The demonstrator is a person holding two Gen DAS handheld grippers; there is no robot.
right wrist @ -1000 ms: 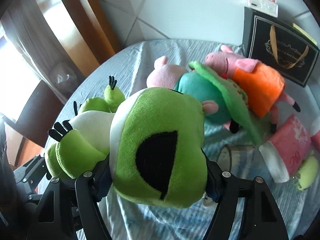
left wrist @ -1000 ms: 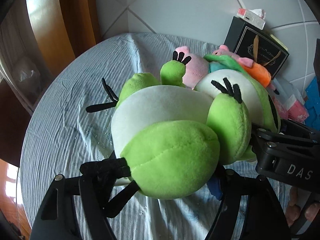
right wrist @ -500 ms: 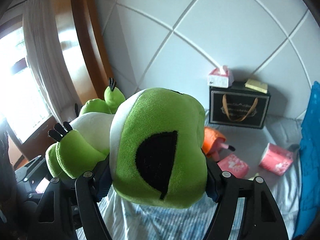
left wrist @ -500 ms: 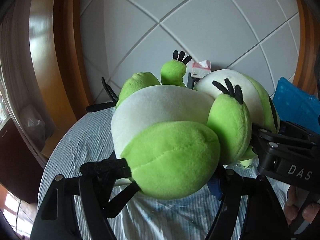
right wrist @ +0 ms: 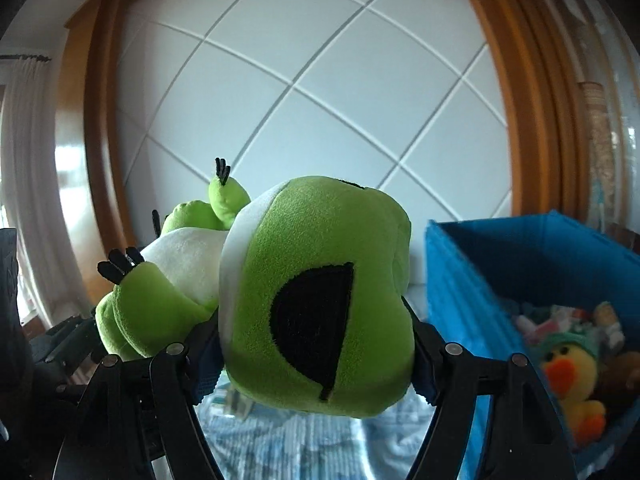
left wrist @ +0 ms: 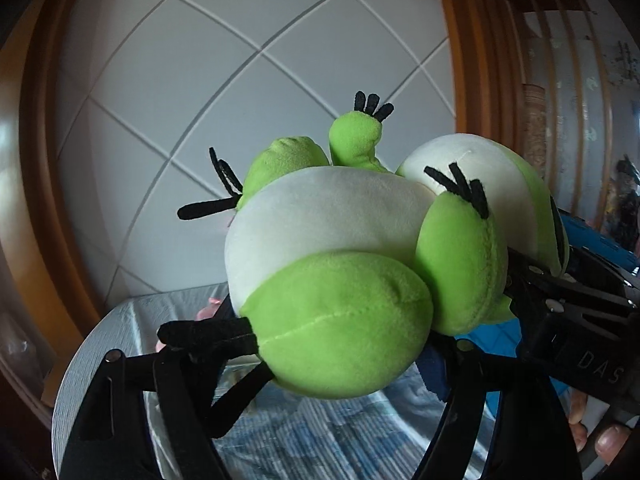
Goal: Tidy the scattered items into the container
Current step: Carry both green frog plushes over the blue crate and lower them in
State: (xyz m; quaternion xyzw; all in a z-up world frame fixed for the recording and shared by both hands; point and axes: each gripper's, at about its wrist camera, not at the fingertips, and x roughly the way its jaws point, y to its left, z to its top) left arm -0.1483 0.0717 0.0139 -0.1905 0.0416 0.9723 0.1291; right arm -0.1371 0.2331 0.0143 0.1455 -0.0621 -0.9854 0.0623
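A big green and white frog plush [left wrist: 340,280] hangs in the air between both grippers. My left gripper [left wrist: 332,336] holds its rear leg end; the jaws are opening a little, and the plush still fills the gap between them. My right gripper [right wrist: 314,344] is shut on the frog's head [right wrist: 316,296], the side with the black eye patch. The right gripper's body [left wrist: 560,300] shows at the right of the left wrist view. A blue fabric bin [right wrist: 520,248] stands to the right of the frog, open at the top.
Inside the bin lie a yellow duck plush [right wrist: 572,376] and other soft toys. Below is the striped blue cloth [left wrist: 320,432] of the bed. Behind it rises a white padded wall [right wrist: 320,100] with wooden trim. A person's fingers [left wrist: 600,436] show at the lower right.
Both grippers rose with the frog and swung to the right. The pig plushes, black bag and pink packs left the views. The blue bin came into the right wrist view.
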